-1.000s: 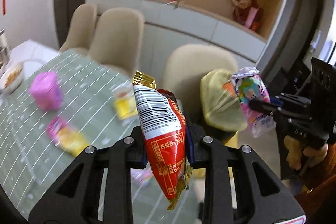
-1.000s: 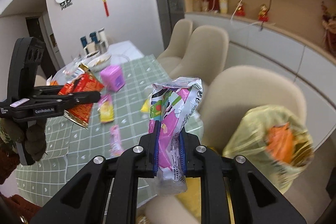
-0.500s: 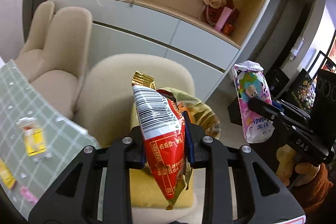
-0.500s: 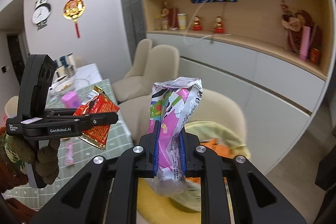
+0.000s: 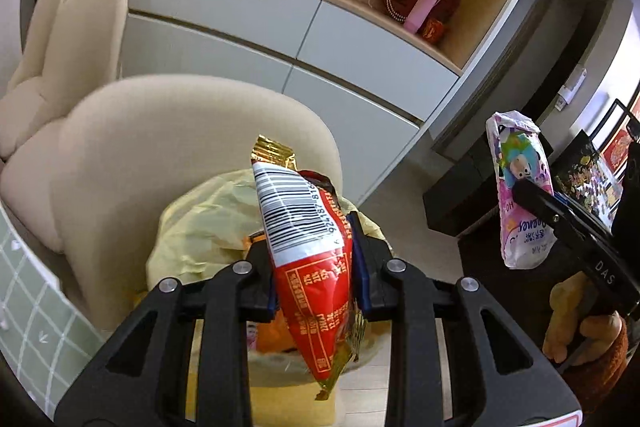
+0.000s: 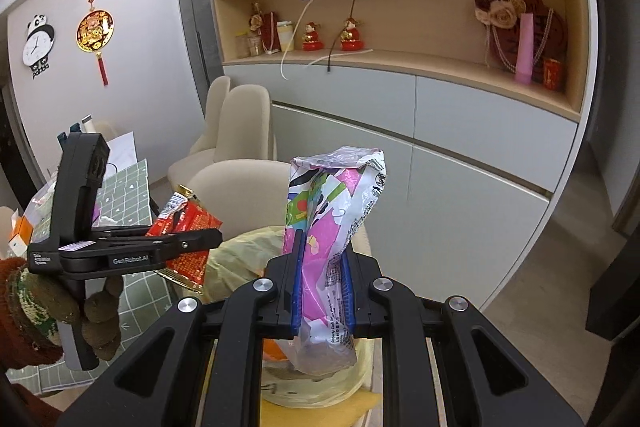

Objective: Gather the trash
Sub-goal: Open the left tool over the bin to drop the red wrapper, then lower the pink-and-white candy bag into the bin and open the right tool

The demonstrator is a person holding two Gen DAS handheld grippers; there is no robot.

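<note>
Step in hand, as judged: dropping two wrappers into the yellow trash bag (image 5: 208, 227) that sits on the seat of the beige chair (image 5: 168, 147), beside the edge of the green checked desk (image 5: 24, 307).

Left tongs (image 5: 316, 269) hold the red snack packet (image 5: 316, 267) over the bag mouth. Their jaws have just been opening, with the packet between them and not yet fallen.

Right tongs (image 6: 322, 291) are clenched on the pink cartoon wrapper (image 6: 332, 219), also above the bag.

To do it well: centre each packet over the opening before release, and widen fully so the foil does not cling to a pad.

Not verifiable: the bag's rim and depth, hidden behind the tongs in both views. Whether the left pads grip or merely flank the packet is hard to tell
</note>
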